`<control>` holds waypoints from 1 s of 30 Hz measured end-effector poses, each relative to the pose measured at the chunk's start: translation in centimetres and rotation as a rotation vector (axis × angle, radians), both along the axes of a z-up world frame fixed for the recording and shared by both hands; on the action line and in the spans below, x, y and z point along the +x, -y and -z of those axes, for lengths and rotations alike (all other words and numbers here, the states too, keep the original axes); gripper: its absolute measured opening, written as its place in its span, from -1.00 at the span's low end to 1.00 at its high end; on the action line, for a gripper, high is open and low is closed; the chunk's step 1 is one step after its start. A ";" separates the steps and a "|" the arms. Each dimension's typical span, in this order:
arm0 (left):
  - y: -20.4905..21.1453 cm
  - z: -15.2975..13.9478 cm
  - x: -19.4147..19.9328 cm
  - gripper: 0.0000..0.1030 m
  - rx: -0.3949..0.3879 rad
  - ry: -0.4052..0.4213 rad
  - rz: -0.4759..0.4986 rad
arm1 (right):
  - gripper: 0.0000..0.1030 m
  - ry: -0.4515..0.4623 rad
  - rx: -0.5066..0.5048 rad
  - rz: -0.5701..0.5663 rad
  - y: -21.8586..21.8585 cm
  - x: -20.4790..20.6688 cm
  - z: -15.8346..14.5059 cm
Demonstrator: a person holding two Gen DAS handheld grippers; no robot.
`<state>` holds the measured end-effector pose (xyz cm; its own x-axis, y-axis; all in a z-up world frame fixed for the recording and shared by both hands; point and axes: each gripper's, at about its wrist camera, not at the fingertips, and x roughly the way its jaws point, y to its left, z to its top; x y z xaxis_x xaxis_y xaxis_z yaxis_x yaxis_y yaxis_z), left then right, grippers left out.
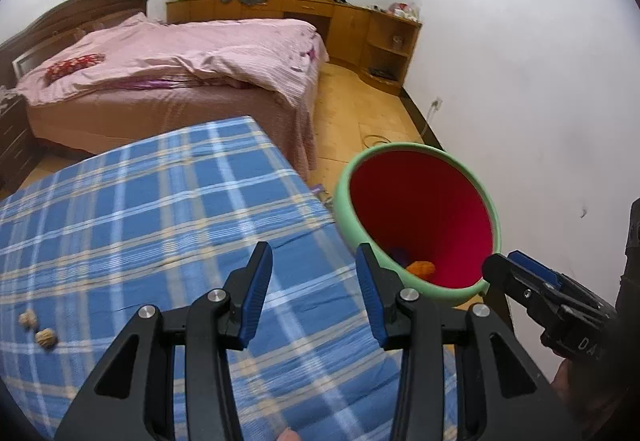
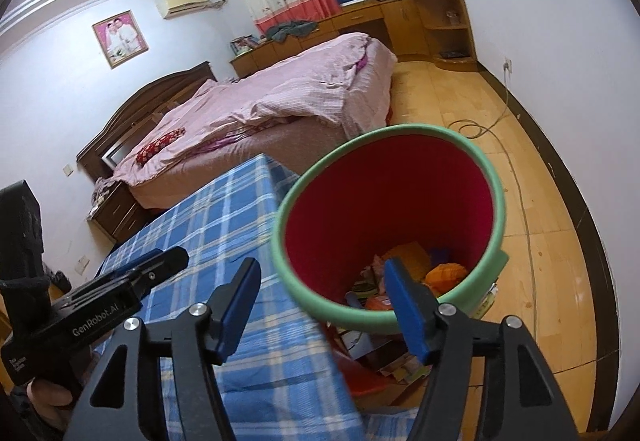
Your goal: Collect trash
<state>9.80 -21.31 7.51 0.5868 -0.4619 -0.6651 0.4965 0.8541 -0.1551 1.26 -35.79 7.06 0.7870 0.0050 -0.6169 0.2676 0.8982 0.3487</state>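
A bin with a green rim [image 1: 416, 209] and red inside stands off the right edge of the blue plaid table [image 1: 140, 225]. It holds orange and other scraps [image 2: 444, 273]. Two brown crumpled bits [image 1: 38, 329] lie on the cloth at the far left. My left gripper [image 1: 314, 289] is open and empty above the table's right part, just left of the bin. My right gripper [image 2: 320, 301] is open and empty, straddling the bin's near rim [image 2: 352, 321]; it also shows in the left wrist view [image 1: 520, 273].
A pink bed [image 1: 172, 69] lies beyond the table. Wooden cabinets [image 1: 360, 29] line the far wall. A cable [image 2: 516, 169] runs over the wooden floor right of the bin. Papers and an orange object [image 2: 372, 365] lie under the bin beside the table.
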 end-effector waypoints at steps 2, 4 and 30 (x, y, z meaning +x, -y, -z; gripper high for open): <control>-1.2 -0.3 -0.4 -0.16 0.003 0.006 -0.022 | 0.34 0.008 -0.008 -0.016 -1.1 -0.2 -0.3; -2.2 -0.5 -0.8 -0.16 0.002 0.011 -0.042 | 0.39 0.018 -0.016 -0.030 -2.1 -0.4 -0.6; -11.7 0.1 -5.5 -0.16 0.045 0.113 -0.272 | 0.57 0.109 -0.115 -0.107 -11.5 -2.9 -1.0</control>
